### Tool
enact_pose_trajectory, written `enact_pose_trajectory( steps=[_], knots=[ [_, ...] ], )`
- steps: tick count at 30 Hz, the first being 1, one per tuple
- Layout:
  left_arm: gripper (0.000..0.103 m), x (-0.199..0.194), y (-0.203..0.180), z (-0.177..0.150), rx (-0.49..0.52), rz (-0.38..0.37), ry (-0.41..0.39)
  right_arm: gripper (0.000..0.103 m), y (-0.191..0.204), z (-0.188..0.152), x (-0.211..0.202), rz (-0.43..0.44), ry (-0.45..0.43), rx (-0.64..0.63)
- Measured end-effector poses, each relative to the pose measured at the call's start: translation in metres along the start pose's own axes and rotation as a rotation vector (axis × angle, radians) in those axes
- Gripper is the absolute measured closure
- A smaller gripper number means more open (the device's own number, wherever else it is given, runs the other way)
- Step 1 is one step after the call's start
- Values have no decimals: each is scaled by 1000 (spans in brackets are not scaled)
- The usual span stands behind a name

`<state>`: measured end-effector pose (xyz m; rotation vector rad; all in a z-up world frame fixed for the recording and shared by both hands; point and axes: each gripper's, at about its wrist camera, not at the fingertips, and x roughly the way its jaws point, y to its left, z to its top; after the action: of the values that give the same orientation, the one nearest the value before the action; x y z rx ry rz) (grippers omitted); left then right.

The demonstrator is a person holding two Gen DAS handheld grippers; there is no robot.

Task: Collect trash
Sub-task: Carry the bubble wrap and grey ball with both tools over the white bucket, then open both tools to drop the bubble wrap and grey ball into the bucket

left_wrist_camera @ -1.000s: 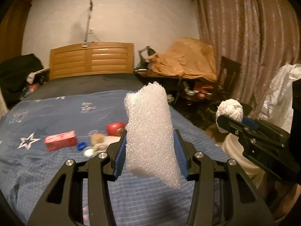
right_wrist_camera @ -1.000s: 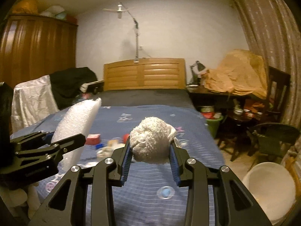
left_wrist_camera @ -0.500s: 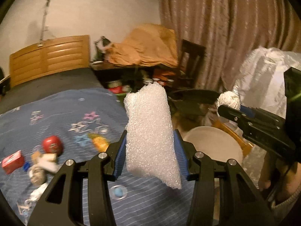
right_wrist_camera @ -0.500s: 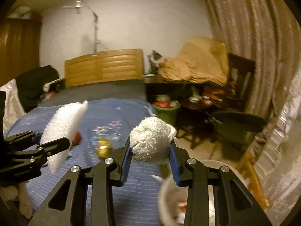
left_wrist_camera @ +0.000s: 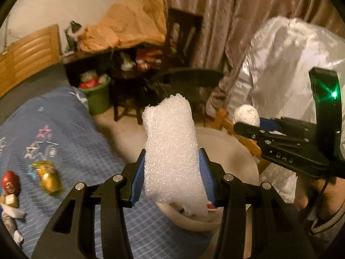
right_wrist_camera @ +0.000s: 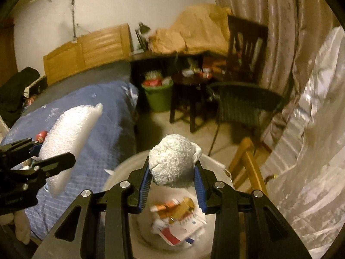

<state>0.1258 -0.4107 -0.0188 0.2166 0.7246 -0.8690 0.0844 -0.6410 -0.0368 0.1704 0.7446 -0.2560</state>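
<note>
Setting: a dim bedroom, seen from two cameras that look along hand-held grippers; a bed (left_wrist_camera: 71, 142) with a blue star-print cover fills the left, curtains hang at the right.
Left gripper (left_wrist_camera: 171, 172): closed narrow on a white foam sheet (left_wrist_camera: 172, 151), its blue pads pressed against both sides of the lower half.
Foam sheet, direction: its long axis stands nearly upright between the fingers, the ragged top leaning slightly away from the camera; from the right wrist view it tilts up and to the right, over the bed's side edge.
Right gripper (right_wrist_camera: 174, 177): clamped about as tight as it goes on a crumpled white paper wad (right_wrist_camera: 173, 160), which bulges above the pads.
Paper wad, direction: roughly round, so it has no clear long axis.
Bin: a pale round bucket (right_wrist_camera: 123, 172) on the floor against the bed's side edge, already holding printed wrappers (right_wrist_camera: 176, 218).
Position over bin: the wad hangs above the bin's opening; the foam is above the rim nearest the bed.
Step in hand, my reading: carrying both pieces to the bin for release.
Doing it well: bring the foam further over the middle before letting go, since a tall, light piece may tip across the rim; lower both, then open the fingers fully.
Left on the bed: a gold wrapper (left_wrist_camera: 48, 177), a red round item (left_wrist_camera: 10, 185) and small scraps near the cover's left edge.
</note>
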Motion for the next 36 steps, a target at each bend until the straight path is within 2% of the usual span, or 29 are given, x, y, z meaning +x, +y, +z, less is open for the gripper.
enact_pose_trajectory(
  steps=[7, 13, 20, 30, 34, 35, 36],
  knots=[
    [58, 73, -15, -7, -15, -63, 202, 66, -22, -19, 54, 28, 164, 15],
    [58, 104, -14, -21, -11, -49, 302, 66, -28, -37, 81, 47, 239, 43],
    [58, 118, -15, -25, 1, -17, 325, 65, -17, -46, 82, 59, 258, 35],
    [58, 116, -11, -25, 5, -5, 320, 65, -15, -46, 83, 62, 263, 33],
    [55, 115, -12, -24, 4, 3, 313, 64, -15, -46, 83, 60, 259, 34],
    [46, 115, -12, -23, 4, 11, 310, 57, -15, -45, 83, 55, 251, 37],
    [39, 115, -12, -23, 2, 13, 307, 44, -17, -44, 82, 53, 244, 40]
  ],
)
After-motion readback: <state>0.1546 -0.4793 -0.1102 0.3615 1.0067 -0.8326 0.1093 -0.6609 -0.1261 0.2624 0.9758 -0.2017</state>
